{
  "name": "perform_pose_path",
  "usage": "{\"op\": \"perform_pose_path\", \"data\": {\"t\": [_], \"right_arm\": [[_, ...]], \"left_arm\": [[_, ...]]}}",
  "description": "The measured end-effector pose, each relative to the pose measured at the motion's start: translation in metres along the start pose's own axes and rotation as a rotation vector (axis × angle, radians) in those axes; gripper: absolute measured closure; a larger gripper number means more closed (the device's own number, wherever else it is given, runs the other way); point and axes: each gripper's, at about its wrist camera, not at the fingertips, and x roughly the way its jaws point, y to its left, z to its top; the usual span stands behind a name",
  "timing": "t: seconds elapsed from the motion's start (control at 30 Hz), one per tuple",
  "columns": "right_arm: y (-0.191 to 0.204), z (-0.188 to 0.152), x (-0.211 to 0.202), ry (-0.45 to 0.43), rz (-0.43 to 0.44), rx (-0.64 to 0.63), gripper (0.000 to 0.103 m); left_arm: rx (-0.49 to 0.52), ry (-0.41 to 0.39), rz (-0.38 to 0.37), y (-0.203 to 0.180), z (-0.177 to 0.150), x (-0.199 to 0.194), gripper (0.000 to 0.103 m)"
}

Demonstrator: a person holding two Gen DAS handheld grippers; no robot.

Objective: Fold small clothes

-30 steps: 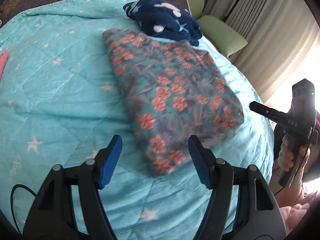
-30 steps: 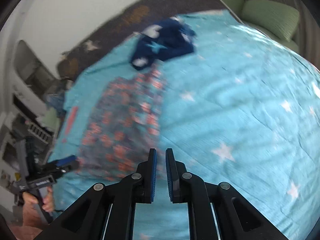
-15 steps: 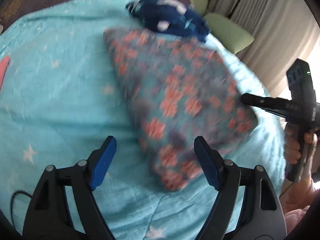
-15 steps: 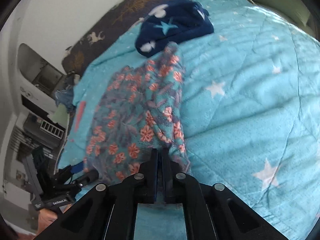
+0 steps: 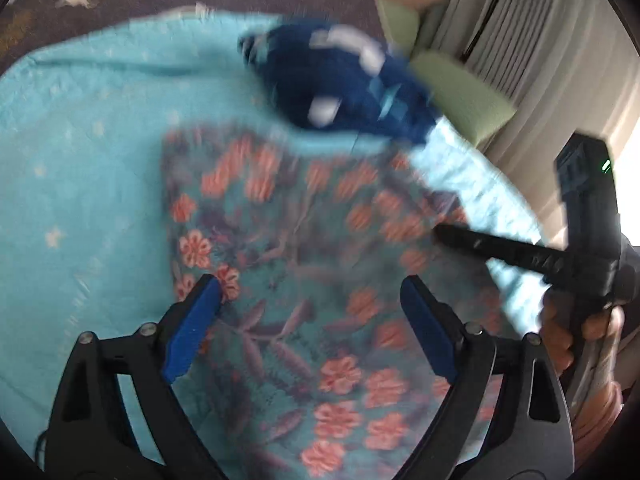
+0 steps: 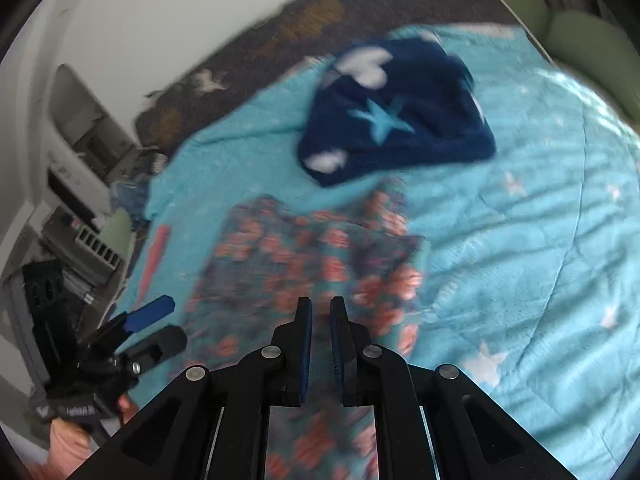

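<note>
A folded teal garment with orange flowers (image 5: 304,264) lies on the turquoise star quilt (image 5: 88,184); it also shows in the right wrist view (image 6: 304,264). My left gripper (image 5: 310,320) is open and empty, its blue pads spread wide just above the garment's near part. My right gripper (image 6: 320,328) is nearly shut with a narrow gap, over the garment's near edge; no cloth shows between its pads. It appears from the side in the left wrist view (image 5: 444,234), its tip over the garment's right side. Both views are blurred.
A crumpled navy garment with white shapes and a blue star (image 5: 344,84) lies beyond the floral one, also in the right wrist view (image 6: 396,116). Green cushions (image 5: 464,104) and curtains stand at the far right. Shelves and clutter (image 6: 76,200) stand left of the bed.
Both grippers moved forward over the floral garment, which now fills more of both views. My right gripper's jaws have parted slightly. The garment looks shorter, with its far end nearer me.
</note>
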Motion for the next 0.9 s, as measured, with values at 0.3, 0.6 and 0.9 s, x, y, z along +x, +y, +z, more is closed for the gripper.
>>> {"op": "perform_pose_path", "data": {"t": [0.3,0.6,0.9], "right_arm": [[-0.013,-0.003,-0.001,-0.006,0.020,0.031,0.093],[-0.004,-0.021,-0.045,-0.100,-0.070,-0.081,0.079],[-0.030,-0.033,-0.029,0.055,0.076,0.048,0.032]], "left_arm": [[0.036,-0.029,0.009,0.003,-0.009,-0.018,0.011],[-0.113,-0.057,0.042,0.032,-0.008,-0.043,0.008],[-0.209,0.018,-0.028,0.048,-0.024,-0.025,0.008]]}}
